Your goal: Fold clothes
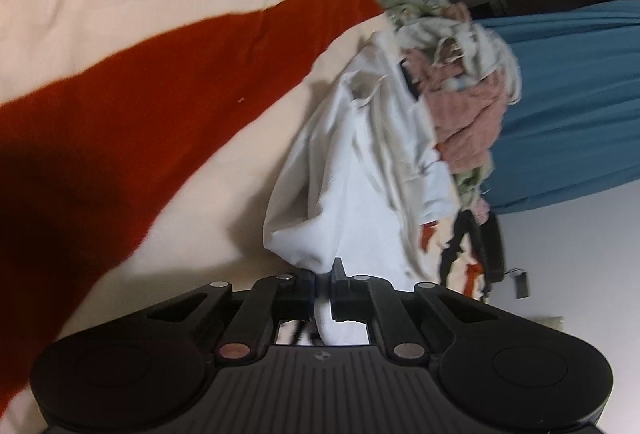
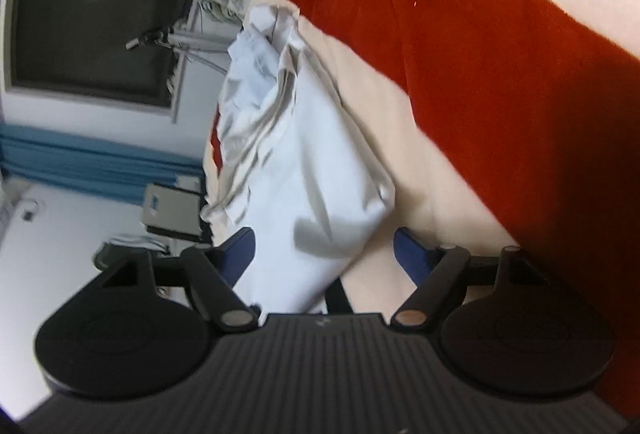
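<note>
Just two tongs — left tongs [image 1: 323, 276], right tongs [image 2: 324, 248] — one white garment [image 1: 340, 170]

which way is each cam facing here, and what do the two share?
Left wrist: sits on the left gripper, rolled sideways, looking along fingers shut on the white garment; blanket, clothes pile and curtain beyond.
Right wrist: sits on the right gripper, also rolled, fingers open with the white garment between them; window behind.
Shared: garment, blanket, pile, curtain.

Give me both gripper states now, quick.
Left gripper: shut on a corner of the white cotton garment.
Right gripper: open, jaws straddling the same garment, not pinching it.
</note>
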`<action>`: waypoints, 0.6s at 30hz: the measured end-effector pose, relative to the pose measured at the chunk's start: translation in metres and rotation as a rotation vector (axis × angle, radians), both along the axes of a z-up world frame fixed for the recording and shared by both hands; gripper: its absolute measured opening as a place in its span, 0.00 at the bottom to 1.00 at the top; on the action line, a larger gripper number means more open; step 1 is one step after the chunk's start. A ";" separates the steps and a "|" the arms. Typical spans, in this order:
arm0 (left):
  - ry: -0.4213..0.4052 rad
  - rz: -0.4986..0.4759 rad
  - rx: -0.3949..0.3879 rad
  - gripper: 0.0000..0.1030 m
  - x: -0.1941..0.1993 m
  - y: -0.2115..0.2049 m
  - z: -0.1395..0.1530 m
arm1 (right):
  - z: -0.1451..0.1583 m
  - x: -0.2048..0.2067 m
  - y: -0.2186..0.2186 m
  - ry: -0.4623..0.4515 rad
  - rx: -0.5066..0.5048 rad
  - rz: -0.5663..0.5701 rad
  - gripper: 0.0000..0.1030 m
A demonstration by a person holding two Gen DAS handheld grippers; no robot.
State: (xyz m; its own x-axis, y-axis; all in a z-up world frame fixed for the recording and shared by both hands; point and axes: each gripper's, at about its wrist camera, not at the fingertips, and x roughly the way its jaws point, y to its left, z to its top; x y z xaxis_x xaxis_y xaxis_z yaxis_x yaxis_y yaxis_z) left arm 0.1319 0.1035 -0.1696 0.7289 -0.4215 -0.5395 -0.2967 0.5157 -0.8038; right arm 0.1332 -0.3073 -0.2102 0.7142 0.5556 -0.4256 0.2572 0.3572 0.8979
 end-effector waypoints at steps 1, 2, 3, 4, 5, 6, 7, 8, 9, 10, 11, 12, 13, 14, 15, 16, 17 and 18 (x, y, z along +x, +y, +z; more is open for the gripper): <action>-0.008 0.000 0.004 0.06 0.000 -0.001 0.002 | 0.000 0.001 0.001 -0.009 -0.005 -0.004 0.78; -0.015 0.000 0.009 0.06 0.000 -0.003 0.004 | 0.001 0.002 0.003 -0.017 -0.011 -0.007 0.76; -0.022 0.000 0.014 0.06 0.000 -0.004 0.006 | 0.001 0.003 0.004 -0.026 -0.016 -0.011 0.69; -0.022 0.000 0.012 0.06 0.001 -0.006 0.007 | 0.001 0.005 0.005 -0.032 -0.037 -0.012 0.60; -0.022 0.000 0.009 0.06 0.001 -0.007 0.008 | 0.001 0.006 0.004 -0.026 -0.055 -0.020 0.54; -0.022 0.001 0.007 0.06 0.001 -0.009 0.009 | 0.000 0.008 0.003 -0.019 -0.073 -0.028 0.38; -0.022 0.001 0.004 0.06 0.001 -0.010 0.009 | 0.003 0.007 0.001 -0.031 -0.098 -0.035 0.23; -0.022 0.001 0.002 0.06 0.002 -0.012 0.010 | 0.006 0.006 -0.001 -0.042 -0.124 -0.043 0.18; -0.039 0.001 -0.003 0.05 0.002 -0.013 0.012 | 0.009 0.005 -0.003 -0.054 -0.149 -0.050 0.14; -0.073 -0.007 0.003 0.05 0.000 -0.013 0.019 | 0.013 0.004 -0.006 -0.090 -0.166 -0.054 0.12; -0.109 -0.015 0.011 0.05 -0.003 -0.013 0.025 | 0.020 0.000 -0.005 -0.129 -0.180 -0.059 0.12; -0.144 -0.023 0.018 0.05 -0.006 -0.014 0.032 | 0.027 -0.004 -0.005 -0.173 -0.188 -0.067 0.11; -0.180 -0.032 0.026 0.05 -0.009 -0.014 0.039 | 0.034 -0.009 -0.006 -0.214 -0.184 -0.077 0.11; -0.208 -0.039 0.030 0.05 -0.014 -0.014 0.044 | 0.039 -0.015 -0.007 -0.246 -0.172 -0.090 0.11; -0.236 -0.047 0.034 0.05 -0.019 -0.015 0.050 | 0.045 -0.021 -0.008 -0.277 -0.159 -0.102 0.10; -0.256 -0.056 0.032 0.05 -0.024 -0.017 0.055 | 0.051 -0.027 -0.009 -0.304 -0.164 -0.108 0.10; -0.271 -0.062 0.030 0.05 -0.030 -0.018 0.059 | 0.057 -0.033 -0.011 -0.331 -0.170 -0.113 0.10; -0.283 -0.067 0.035 0.05 -0.038 -0.020 0.063 | 0.063 -0.038 -0.012 -0.355 -0.175 -0.117 0.10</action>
State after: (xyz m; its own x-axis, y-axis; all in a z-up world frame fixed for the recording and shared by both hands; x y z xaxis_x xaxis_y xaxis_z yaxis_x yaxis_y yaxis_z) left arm 0.0941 0.0838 -0.1068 0.8236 -0.4588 -0.3334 -0.0270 0.5555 -0.8311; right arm 0.0948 -0.3195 -0.1473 0.8878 0.4030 -0.2223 -0.0095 0.4988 0.8666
